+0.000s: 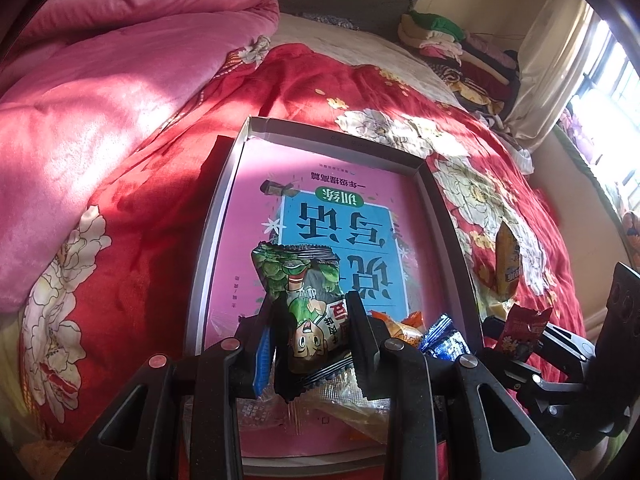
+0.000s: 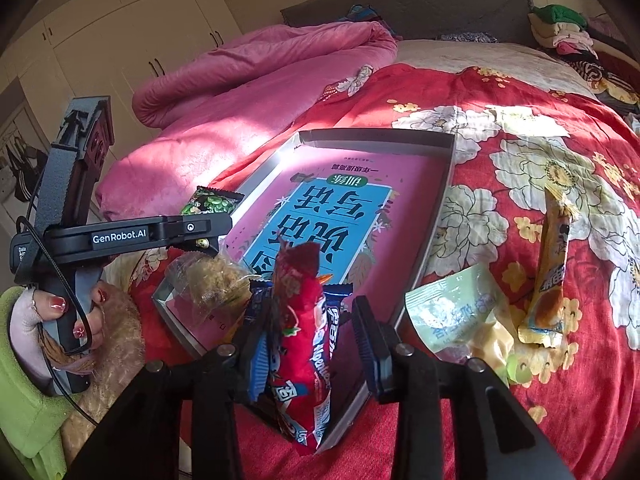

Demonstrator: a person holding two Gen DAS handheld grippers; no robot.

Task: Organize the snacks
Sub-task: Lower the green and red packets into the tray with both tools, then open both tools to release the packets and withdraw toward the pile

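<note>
Gripping green pea snack packet point(image 1: 298, 304), left gripper point(image 1: 316, 344) clamped on it above grey shallow box point(image 1: 212, 216) lined with pink book cover point(image 2: 344, 208). Right gripper point(image 2: 310, 340) holds red snack packet point(image 2: 302, 320) — left finger touching it, right finger apart; true clamp unclear. Blue packet point(image 1: 442, 338) and orange packet point(image 1: 404, 326) lie inside box. Yellow stick packet point(image 2: 550, 276) and pale green packet point(image 2: 448, 312) on red floral quilt point(image 2: 540, 184) — just beside box.

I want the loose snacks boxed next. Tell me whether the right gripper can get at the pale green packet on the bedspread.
Probably not yet. The pale green packet lies uncovered on the bedspread just right of the right gripper, outside the box, but a red packet stands between its fingers and needs dropping first.
</note>
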